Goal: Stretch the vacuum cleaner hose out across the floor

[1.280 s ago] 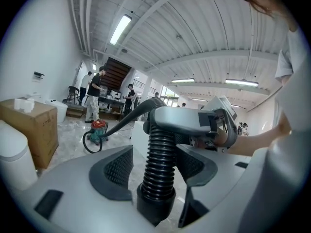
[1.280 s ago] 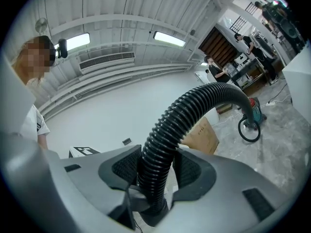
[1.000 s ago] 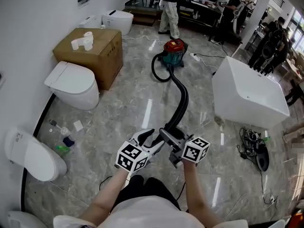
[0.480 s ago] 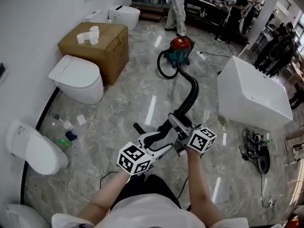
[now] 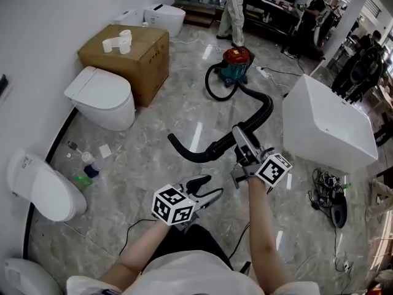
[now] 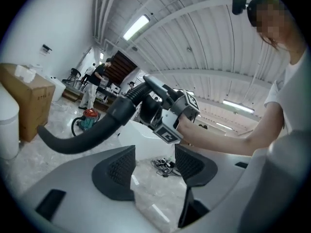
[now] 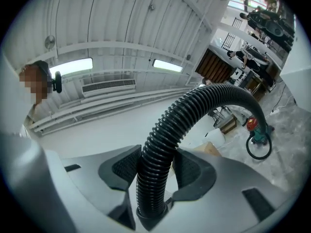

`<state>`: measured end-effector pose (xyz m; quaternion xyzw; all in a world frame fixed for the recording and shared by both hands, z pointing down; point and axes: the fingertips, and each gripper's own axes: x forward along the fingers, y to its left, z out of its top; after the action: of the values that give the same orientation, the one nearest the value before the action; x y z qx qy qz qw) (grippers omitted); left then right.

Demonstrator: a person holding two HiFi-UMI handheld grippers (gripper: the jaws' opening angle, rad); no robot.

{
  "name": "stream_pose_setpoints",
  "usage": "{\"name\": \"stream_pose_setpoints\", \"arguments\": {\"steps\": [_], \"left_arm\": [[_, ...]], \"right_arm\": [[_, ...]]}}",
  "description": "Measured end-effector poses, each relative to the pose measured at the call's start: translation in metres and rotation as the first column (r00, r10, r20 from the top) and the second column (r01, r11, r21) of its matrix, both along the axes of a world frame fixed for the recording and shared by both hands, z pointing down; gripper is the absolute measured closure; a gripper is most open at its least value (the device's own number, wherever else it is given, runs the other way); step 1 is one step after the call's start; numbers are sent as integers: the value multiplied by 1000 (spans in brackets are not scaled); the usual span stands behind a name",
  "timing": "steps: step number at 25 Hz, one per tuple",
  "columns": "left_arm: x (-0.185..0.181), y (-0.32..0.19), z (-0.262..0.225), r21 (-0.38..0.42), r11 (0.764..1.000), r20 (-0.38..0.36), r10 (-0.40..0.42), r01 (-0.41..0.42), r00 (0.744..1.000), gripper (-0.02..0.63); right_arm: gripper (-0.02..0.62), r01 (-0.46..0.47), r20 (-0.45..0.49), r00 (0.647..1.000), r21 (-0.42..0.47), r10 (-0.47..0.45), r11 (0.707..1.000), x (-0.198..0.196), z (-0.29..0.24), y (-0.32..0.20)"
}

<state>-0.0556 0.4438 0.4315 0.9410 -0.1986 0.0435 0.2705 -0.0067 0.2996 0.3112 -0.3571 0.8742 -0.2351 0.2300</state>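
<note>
A red and teal vacuum cleaner (image 5: 236, 63) stands on the marble floor far ahead. Its black ribbed hose (image 5: 261, 112) loops beside it, then rises in a bend to my right gripper (image 5: 244, 143), which is shut on it. Beyond the jaws the hose's free end (image 5: 184, 149) sticks out to the left in the air. In the right gripper view the hose (image 7: 194, 110) runs up between both pads of the right gripper (image 7: 155, 166). My left gripper (image 5: 206, 195) hangs lower and nearer, open. The left gripper (image 6: 154, 161) has only floor between its jaws, with the hose (image 6: 92, 130) ahead of it.
White toilets (image 5: 101, 97) and a cardboard box (image 5: 132, 51) with paper rolls line the left wall. Bottles (image 5: 86, 165) lie on the floor there. A white bathtub (image 5: 325, 128) stands at the right, with a cable pile (image 5: 328, 192) near it. People (image 5: 233, 5) stand at the back.
My right gripper has risen and gone rightward with the hose, lifting it off the floor; the free end now swings out to the left. The left gripper has stayed low, now apart from the right.
</note>
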Motion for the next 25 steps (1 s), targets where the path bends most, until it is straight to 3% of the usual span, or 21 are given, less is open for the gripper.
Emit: {"name": "stream_pose_setpoints", "arguments": {"steps": [5,12,16,21,25], "left_arm": [[3,-16,-16,-65,996,-163,-74,65,984,348],[0,-43,-44,-88,991,-321,-126,103,939,314],[10,-41,-51,-82,991,-368,-130,107,921,308],[6,-48,-66,-111,980,-473,-200,167,858,308],[-3,-55,-73,-150,969,-558,-246,195,793,308]], "right_arm": [[393,41,72,996,54,-45,998,-1,-31,18],[393,65,109,991,74,-73,995,-3,-46,31],[393,71,136,988,62,-79,996,3,-41,46],[393,85,188,978,56,-94,995,6,-39,59],[394,77,215,973,58,-88,995,10,-37,66]]}}
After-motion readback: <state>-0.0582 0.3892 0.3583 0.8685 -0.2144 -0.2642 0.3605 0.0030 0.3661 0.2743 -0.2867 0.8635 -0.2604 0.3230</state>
